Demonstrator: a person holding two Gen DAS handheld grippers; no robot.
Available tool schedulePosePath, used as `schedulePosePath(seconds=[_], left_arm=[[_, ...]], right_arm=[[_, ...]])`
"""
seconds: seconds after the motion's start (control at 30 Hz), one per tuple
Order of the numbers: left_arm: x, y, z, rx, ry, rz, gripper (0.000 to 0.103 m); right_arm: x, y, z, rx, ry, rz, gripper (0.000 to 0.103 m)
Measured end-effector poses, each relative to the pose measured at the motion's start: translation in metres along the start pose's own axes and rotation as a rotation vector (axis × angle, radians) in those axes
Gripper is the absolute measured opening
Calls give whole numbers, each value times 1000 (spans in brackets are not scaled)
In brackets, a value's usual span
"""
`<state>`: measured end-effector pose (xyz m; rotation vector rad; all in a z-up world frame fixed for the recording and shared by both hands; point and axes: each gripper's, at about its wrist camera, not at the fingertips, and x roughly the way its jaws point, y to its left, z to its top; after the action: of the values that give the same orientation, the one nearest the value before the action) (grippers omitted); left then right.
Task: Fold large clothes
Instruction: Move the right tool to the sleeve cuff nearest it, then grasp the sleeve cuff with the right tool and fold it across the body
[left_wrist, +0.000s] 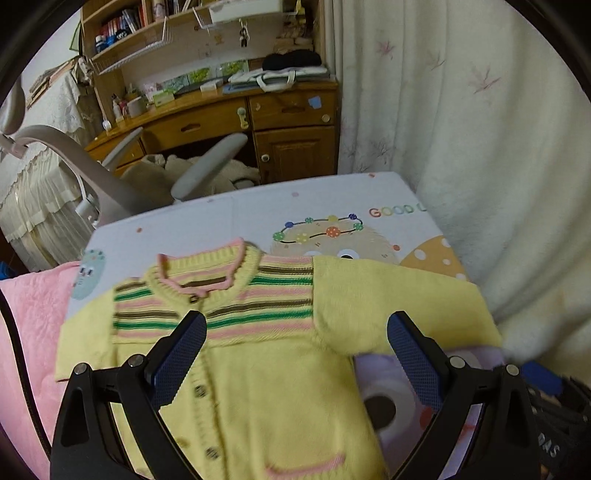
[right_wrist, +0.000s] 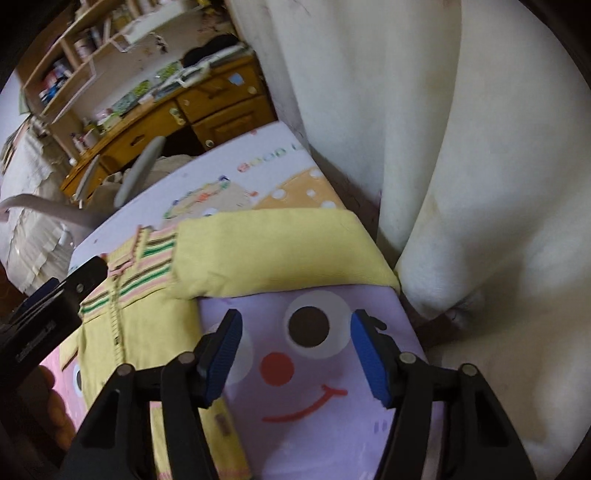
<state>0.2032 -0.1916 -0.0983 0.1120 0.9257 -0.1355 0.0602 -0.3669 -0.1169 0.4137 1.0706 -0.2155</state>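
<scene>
The yellow cardigan (left_wrist: 258, 369) lies flat and buttoned on the printed mat (left_wrist: 332, 199), directly ahead of and beneath my left gripper (left_wrist: 295, 332); its jaws are spread and hold nothing. My right gripper (right_wrist: 295, 332) is likewise spread and empty over bare mat; the outstretched sleeve (right_wrist: 280, 254) lies just beyond its tips. Folding appears not yet begun; I judge the next move requires advancing the right gripper, pinching the sleeve edge, and carrying it inward across the body.

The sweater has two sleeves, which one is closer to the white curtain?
The sleeve lying over the purple cartoon face's side, its cuff beside the curtain; the other reaches toward the pink blanket.
</scene>
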Motion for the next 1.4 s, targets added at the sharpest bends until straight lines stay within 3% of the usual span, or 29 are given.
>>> schedulePosePath(seconds=[0.3,0.7,0.93,1.03,1.1,1.3,1.4], left_arm=[[66,-14,-3,-4,62,44,98],[99,-13,-7,-9,125,66,98],[108,-11,-9,-17,158,63,98],[113,-11,-10,-23,173,60,98],[115,-11,-12,-27,181,58,98],[119,-8,-12,-51,191,42,98],[119,-7,-13,-58,192,37,98]], right_arm=[[50,-27,9,95,62,37,59],[70,-38,24,201,47,68,59],[75,-36,32,225,28,32,59],[75,-34,34,220,23,-32,45],[76,-33,34,217,18,-73,27],[75,-30,34,182,-17,-62,6],[73,-22,32,135,-45,-97,4]])
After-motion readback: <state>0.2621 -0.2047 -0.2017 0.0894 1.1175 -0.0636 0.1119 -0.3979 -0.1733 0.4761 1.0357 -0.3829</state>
